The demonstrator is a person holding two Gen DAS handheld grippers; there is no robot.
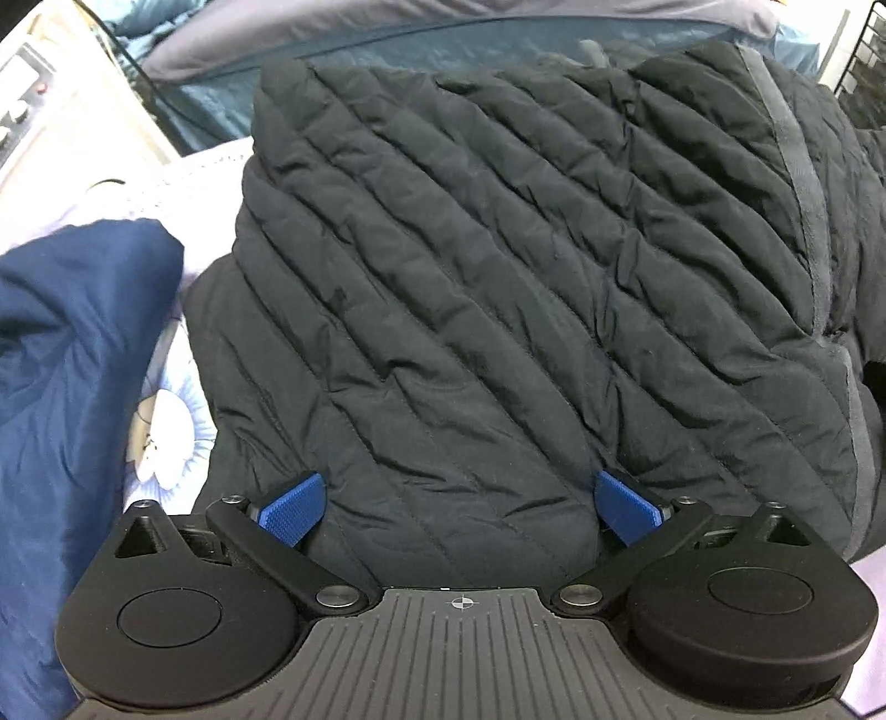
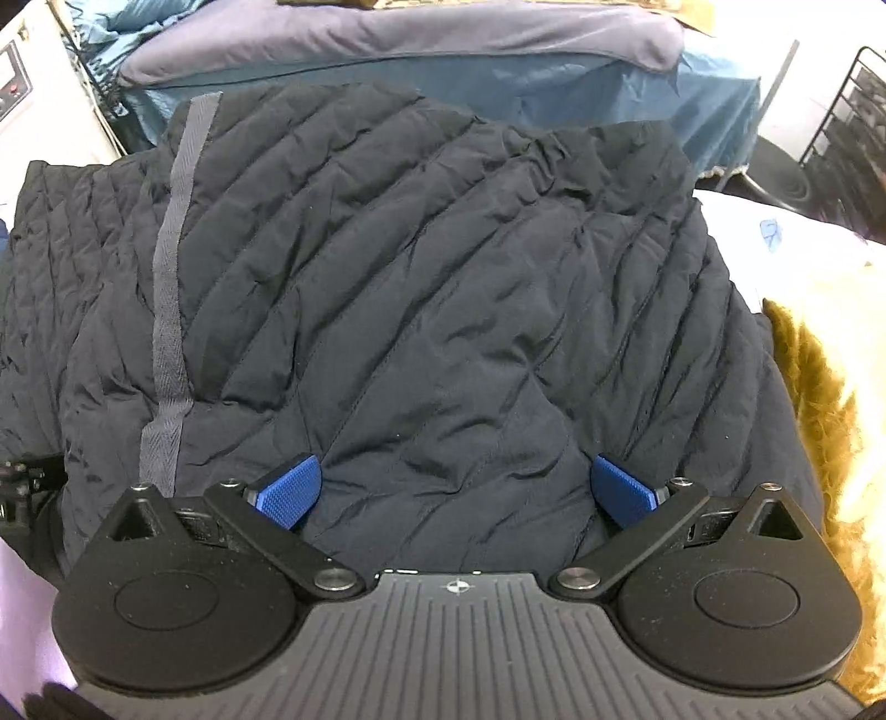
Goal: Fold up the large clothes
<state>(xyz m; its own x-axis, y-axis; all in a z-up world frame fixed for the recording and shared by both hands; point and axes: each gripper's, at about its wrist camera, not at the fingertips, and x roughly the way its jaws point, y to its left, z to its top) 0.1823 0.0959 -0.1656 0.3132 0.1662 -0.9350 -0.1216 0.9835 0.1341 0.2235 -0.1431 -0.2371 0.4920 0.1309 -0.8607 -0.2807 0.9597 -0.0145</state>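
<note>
Dark navy quilted puffer jacket (image 1: pixel 498 266), lying folded on pale lilac flower-printed bedding (image 1: pixel 166 437), filling most of both wrist views. Diagonal stitched channels across the top panel, heavily creased. Grey herringbone tape strip (image 2: pixel 169 288) down the folded edge, at the left in the right wrist view and at the right in the left wrist view.

Left gripper (image 1: pixel 459 501) low over the jacket's near edge, jaws spread wide, blue textured pads (image 1: pixel 293 507) apart with dark fabric between them, nothing clamped; contact with the cloth not clear. Right gripper (image 2: pixel 457 493) likewise over the near edge, jaws wide apart, blue pads (image 2: pixel 290 490) on either side of a bulge of fabric, nothing pinched.

Blue shiny fabric bundle (image 1: pixel 72 360) just beside the jacket on the left. Golden-brown furry blanket (image 2: pixel 819 399) along the jacket's right side. Teal and grey-lilac bedding (image 2: pixel 443 50) beyond the far edge. Black wire rack (image 2: pixel 847 127) at far right.
</note>
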